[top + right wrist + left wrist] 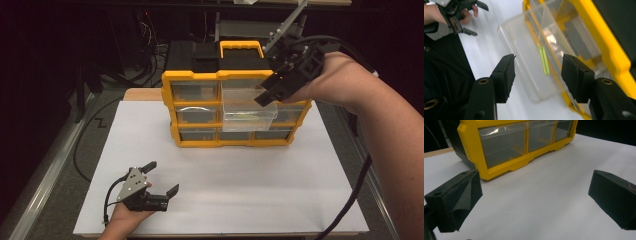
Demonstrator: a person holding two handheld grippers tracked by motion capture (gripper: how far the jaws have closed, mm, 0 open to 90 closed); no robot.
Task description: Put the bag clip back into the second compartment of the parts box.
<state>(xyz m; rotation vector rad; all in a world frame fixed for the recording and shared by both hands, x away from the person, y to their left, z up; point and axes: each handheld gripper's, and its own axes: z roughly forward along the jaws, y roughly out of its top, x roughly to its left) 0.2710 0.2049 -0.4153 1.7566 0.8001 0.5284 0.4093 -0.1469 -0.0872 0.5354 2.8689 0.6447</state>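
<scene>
Now a clear drawer (248, 116) pulled halfway from the yellow organizer (192, 76), both grippers' fingers wide apart, empty.

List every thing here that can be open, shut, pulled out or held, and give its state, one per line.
Middle drawer: pulled out of the yellow organizer, a green stick inside.
Other drawers: pushed in.
Left hand-held gripper: open, empty, low over the white sheet.
Right hand-held gripper: open, empty, above the pulled-out drawer.
</scene>
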